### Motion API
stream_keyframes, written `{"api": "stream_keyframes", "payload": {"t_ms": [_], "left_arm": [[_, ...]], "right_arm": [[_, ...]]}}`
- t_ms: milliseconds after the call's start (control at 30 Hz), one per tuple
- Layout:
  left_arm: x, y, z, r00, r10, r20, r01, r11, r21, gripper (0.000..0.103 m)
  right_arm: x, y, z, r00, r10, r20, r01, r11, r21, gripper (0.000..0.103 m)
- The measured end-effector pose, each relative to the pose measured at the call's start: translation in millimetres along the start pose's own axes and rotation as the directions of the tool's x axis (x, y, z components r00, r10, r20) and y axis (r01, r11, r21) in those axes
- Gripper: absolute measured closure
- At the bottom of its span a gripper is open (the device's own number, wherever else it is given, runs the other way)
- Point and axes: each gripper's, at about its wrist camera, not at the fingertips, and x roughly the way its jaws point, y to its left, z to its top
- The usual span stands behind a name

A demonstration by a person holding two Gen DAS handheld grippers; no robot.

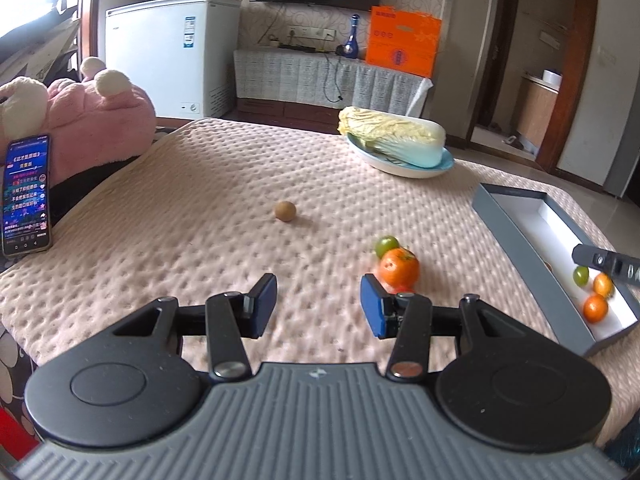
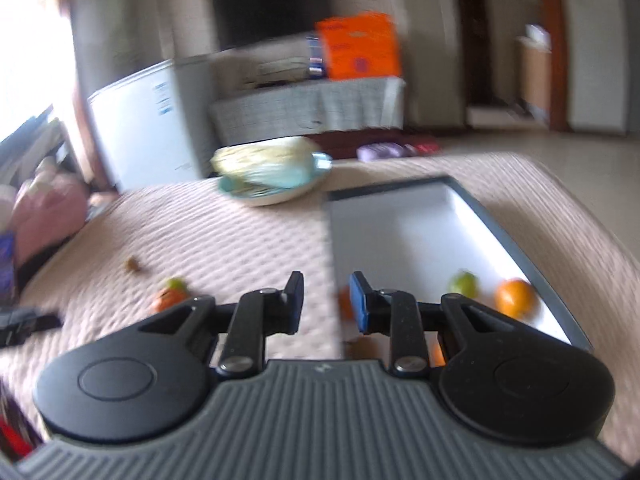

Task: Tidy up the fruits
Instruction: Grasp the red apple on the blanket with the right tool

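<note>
**Loose fruit waiting, three pieces already boxed**

Here, in the left wrist view, the left gripper (image 1: 319, 306) hangs over the quilted worktop (image 1: 192, 200) with its jaws spread and nothing between them. Just past its right pad, at about one o'clock, sits an orange fruit (image 1: 399, 267) with a small green fruit (image 1: 386, 245) touching it from behind. A small brown fruit (image 1: 285, 211) lies alone farther off at eleven o'clock. At three o'clock the long grey box (image 1: 516, 224) holds a green piece and two orange ones at its near end, and the tip of the right gripper (image 1: 608, 266) reaches in over them. A cabbage on a plate (image 1: 400, 168) sits at one o'clock, far back.

The right wrist view is smeared by motion. The right gripper (image 2: 325, 302) has its jaws drawn nearly together, with a narrow gap and nothing pinched; it hangs over the near wall of the box (image 2: 500, 216). Inside, at two o'clock, a green fruit (image 2: 464, 284) and an orange one (image 2: 516, 298) rest near each other.

The orange fruit looks light, round and firm-skinned but bruisable, and likely to roll on the soft cloth. I would take it across its widest middle with gentle pressure, keeping clear of the green one.
</note>
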Motion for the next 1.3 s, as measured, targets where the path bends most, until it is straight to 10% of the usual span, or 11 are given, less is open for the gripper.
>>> {"api": "stream_keyframes", "payload": {"t_ms": [667,867,1000,1300], "left_arm": [[8.5,27.2,6.3,1.0,0.023,-0.005,-0.023,0.999,-0.035,0.045],[9.0,34.9,6.0,1.0,0.028,-0.01,-0.028,0.999,-0.041,0.045],[9.8,40.8,4.8,0.999,0.031,-0.015,-0.031,0.999,-0.039,0.045],[13.3,48.2,3.2,0.999,0.033,-0.025,-0.034,0.999,-0.033,0.045]], "right_arm": [[22.9,109.6,-35.2,0.944,0.268,-0.194,-0.308,0.924,-0.226,0.07],[39.2,119.4,-38.5,0.95,0.229,-0.213,-0.275,0.936,-0.219,0.07],[55.1,119.4,-39.8,0.958,0.18,-0.221,-0.225,0.955,-0.195,0.039],[75.4,126.4,-41.5,0.961,0.145,-0.234,-0.188,0.967,-0.173,0.04]]}}
